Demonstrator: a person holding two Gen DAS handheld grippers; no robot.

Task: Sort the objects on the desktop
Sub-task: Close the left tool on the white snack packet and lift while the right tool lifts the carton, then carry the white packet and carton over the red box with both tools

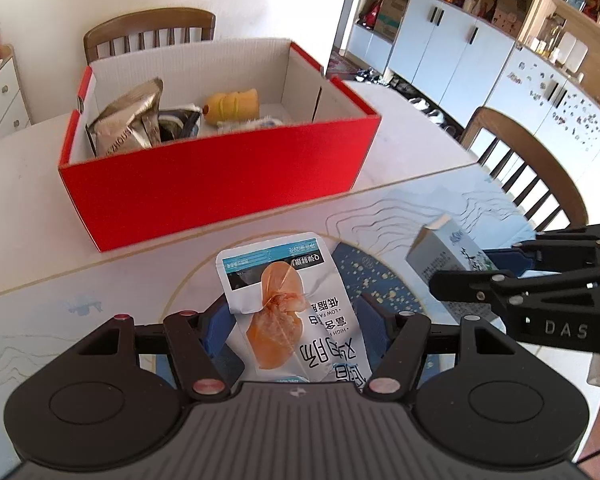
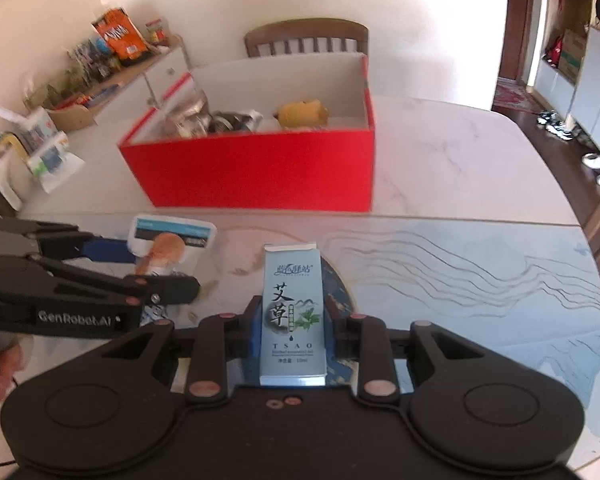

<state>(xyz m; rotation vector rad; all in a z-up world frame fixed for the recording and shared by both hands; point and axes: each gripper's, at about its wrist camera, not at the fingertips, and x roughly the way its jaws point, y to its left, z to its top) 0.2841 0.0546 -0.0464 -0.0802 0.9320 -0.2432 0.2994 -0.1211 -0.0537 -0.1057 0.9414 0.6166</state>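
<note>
The left claw (image 1: pixel 292 320) is clamped half-wide on a soft white plastic snack pouch (image 1: pixel 288 300), light and crinkly, likely to sag and slip unless held near its middle. The right claw (image 2: pixel 292 320) pinches narrowly a stiff pale-blue cardboard carton (image 2: pixel 292 312), light but crushable. Both hang above the worktop's (image 2: pixel 460 280) near edge, before the red cardboard box (image 1: pixel 220 184).

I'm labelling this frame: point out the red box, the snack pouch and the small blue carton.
red box (image 1: pixel 220 184), left wrist view, front wall.
snack pouch (image 1: pixel 276 280), left wrist view, clear window.
small blue carton (image 2: pixel 292 312), right wrist view, printed front.
</note>
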